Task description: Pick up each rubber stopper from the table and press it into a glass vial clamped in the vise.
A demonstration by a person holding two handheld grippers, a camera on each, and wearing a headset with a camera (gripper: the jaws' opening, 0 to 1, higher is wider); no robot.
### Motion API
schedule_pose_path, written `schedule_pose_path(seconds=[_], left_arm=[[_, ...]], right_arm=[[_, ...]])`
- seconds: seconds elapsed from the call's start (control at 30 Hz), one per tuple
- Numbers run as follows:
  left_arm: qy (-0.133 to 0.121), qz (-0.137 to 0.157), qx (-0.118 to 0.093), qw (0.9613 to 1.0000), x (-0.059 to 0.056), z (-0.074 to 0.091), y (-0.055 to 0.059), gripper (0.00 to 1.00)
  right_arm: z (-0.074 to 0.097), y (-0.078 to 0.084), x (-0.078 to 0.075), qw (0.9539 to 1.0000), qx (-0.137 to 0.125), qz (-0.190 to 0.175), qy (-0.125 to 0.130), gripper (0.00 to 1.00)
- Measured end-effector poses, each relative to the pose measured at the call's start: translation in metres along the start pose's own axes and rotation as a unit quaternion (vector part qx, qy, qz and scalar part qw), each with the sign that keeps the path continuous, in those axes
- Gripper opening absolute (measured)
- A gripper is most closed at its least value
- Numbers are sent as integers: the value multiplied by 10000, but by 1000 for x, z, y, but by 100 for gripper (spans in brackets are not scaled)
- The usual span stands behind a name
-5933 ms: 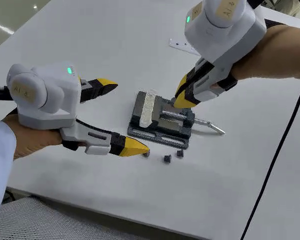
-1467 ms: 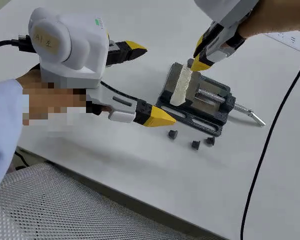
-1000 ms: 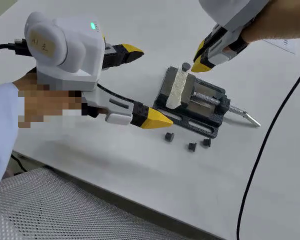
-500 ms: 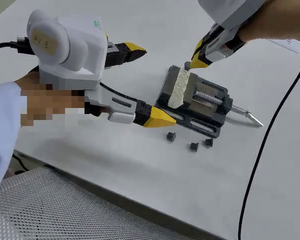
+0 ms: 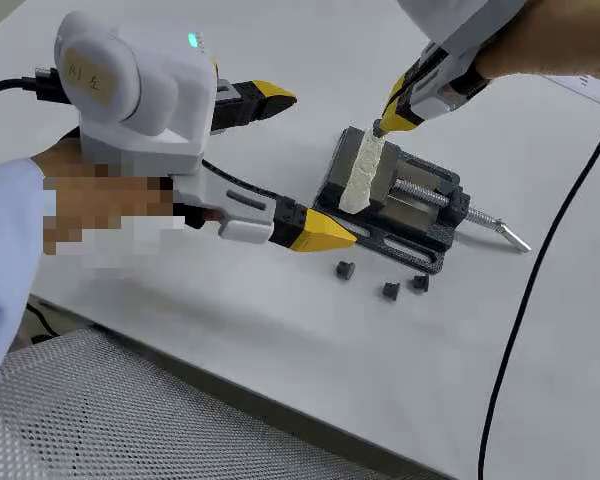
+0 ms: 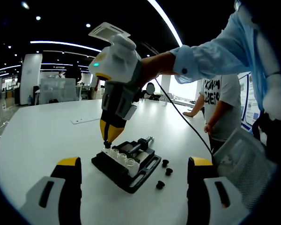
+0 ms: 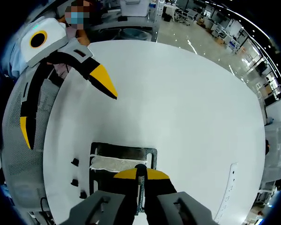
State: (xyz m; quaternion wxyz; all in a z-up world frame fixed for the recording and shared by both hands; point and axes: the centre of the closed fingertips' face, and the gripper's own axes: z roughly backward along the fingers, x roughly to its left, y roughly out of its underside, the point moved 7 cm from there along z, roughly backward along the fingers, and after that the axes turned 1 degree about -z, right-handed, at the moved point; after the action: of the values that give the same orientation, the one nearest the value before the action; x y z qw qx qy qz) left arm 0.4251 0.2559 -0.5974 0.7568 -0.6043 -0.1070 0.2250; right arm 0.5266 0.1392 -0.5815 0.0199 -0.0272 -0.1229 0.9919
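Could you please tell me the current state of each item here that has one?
Left white-and-yellow gripper: open, empty.
Right white-and-yellow gripper: shut on small dark rubber stopper.
Black metal vise: closed on row of clear glass vials.
Three loose dark stoppers: lying on white table.

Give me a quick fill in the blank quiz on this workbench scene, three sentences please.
1. The loose stoppers lying on the table number ___.
2. The left gripper has its jaws ___.
3. The right gripper grips a stopper at the row of vials clamped in the black ___.
Missing words: three; open; vise.
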Motion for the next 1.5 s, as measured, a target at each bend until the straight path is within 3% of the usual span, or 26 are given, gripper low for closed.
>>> schedule_pose_path(seconds=[0.47, 0.77, 1.5], left_arm=[[3, 21, -16, 10000, 4, -1, 1, 92], [-4, 30, -34, 10000, 5, -1, 1, 92], [-7, 49, -46, 10000, 0, 0, -2, 91]], right_arm=[[2, -1, 4, 9999, 37, 137, 31, 1], [-1, -1, -2, 9999, 34, 129, 11, 1], [-2, 0, -4, 9999, 36, 147, 6, 1]])
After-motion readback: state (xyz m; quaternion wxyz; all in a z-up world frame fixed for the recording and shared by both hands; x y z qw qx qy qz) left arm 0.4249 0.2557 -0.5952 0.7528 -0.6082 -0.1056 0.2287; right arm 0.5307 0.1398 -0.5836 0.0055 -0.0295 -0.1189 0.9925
